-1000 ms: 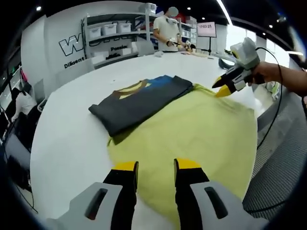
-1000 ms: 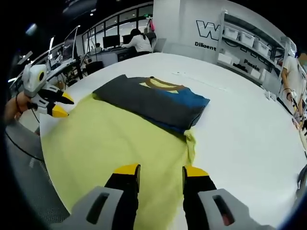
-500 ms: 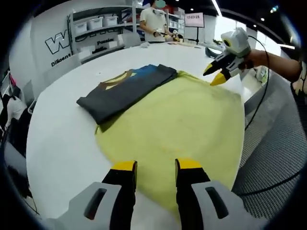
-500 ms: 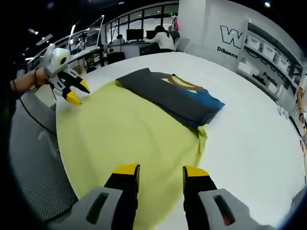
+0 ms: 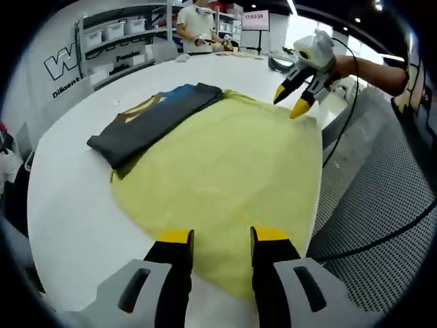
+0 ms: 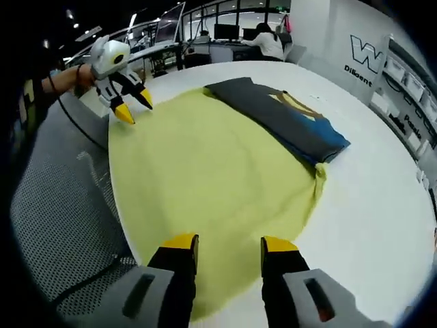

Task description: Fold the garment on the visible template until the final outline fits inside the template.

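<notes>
Yellow garment (image 5: 225,178) lies flat on the white table (image 5: 68,205), long axis toward 12 o'clock from the left gripper (image 5: 218,239); right gripper (image 6: 229,246) equally near; both unclenched, holding nothing

A broad white desk (image 5: 68,198) with a rounded edge fills the middle of the room. Beside it the floor (image 6: 65,225) is grey with a fine dotted texture. In the left gripper view, a white wall (image 5: 65,65) carries large dark lettering, and next to it stand shelves (image 5: 123,41) holding pale bins. A person (image 5: 198,24) works at the far end there. In the right gripper view, another person (image 6: 270,44) sits at monitors (image 6: 225,31) under a dark ceiling with spot lights (image 6: 69,14).
</notes>
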